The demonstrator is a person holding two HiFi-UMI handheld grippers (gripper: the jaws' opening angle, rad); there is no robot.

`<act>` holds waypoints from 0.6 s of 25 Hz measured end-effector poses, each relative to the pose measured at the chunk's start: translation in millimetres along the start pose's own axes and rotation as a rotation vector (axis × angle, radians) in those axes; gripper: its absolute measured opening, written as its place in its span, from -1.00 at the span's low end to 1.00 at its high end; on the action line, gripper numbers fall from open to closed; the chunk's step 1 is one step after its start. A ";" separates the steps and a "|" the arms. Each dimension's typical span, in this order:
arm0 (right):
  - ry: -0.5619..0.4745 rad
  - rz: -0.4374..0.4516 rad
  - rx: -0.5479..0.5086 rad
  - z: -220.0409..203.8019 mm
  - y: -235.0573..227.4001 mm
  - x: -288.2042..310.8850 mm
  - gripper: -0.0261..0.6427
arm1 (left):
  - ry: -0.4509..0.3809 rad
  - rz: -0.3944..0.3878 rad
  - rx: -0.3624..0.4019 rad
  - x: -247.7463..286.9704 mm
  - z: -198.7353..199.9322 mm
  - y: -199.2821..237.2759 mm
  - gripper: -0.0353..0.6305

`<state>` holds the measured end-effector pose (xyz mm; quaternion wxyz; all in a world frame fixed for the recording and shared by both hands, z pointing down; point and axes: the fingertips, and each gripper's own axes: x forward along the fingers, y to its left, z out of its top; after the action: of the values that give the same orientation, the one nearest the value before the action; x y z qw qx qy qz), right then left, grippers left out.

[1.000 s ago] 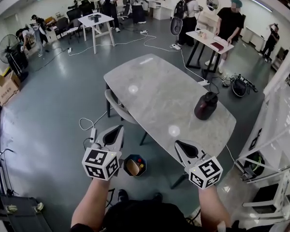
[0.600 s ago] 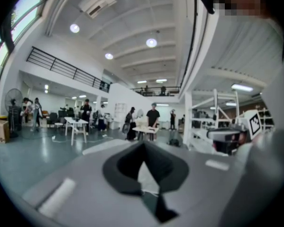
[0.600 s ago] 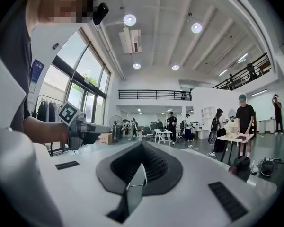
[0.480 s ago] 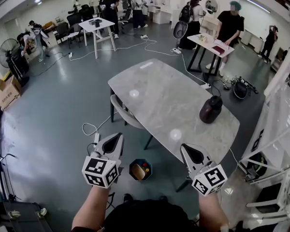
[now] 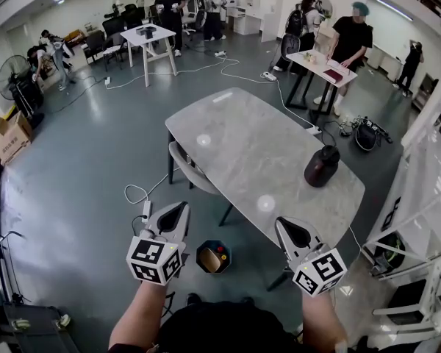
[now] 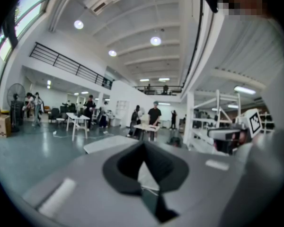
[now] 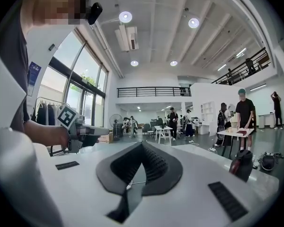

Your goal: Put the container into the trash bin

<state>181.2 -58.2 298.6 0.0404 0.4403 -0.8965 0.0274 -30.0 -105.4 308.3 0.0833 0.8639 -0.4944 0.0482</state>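
A dark, rounded container [image 5: 322, 166] stands upright near the right end of the grey marble table [image 5: 242, 145]; the right gripper view shows the container [image 7: 241, 164] at the far right. A small dark trash bin [image 5: 213, 257] with scraps inside sits on the floor between my two hands, below the table's near edge. My left gripper [image 5: 178, 210] hovers over the floor to the left of the bin, jaws together and empty [image 6: 143, 144]. My right gripper [image 5: 287, 226] is at the table's near edge, well short of the container, shut and empty [image 7: 142, 143].
A grey chair [image 5: 187, 169] is tucked at the table's left side, and cables [image 5: 136, 193] lie on the floor beside it. A white rack [image 5: 419, 197] stands at the right. Other tables and several people fill the back of the room.
Both grippers have dropped slightly lower in the head view compared with a second ago, and the bin has shifted a little with them. The jaws stayed shut and the container has not moved.
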 end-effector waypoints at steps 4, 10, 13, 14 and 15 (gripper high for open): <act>0.004 0.010 -0.010 -0.7 2.8 2.8 -0.95 | 0.000 0.003 -0.001 0.5 -1.6 1.4 -0.88; 0.008 0.037 -0.024 -0.3 12.3 8.6 -0.95 | -0.010 0.009 -0.014 -3.5 -0.2 4.4 -0.88; 0.010 0.042 -0.026 0.7 14.6 11.5 -0.95 | -0.013 0.012 -0.015 -4.3 1.5 6.1 -0.88; 0.010 0.040 -0.028 1.2 14.5 12.2 -0.95 | -0.013 0.012 -0.015 -4.1 1.8 6.5 -0.88; 0.009 0.037 -0.029 1.6 14.2 13.0 -0.95 | -0.013 0.012 -0.015 -4.1 2.1 7.0 -0.88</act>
<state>161.9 -59.9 298.0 0.0503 0.4229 -0.9046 0.0171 -38.0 -105.8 306.2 0.0862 0.8606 -0.5003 0.0393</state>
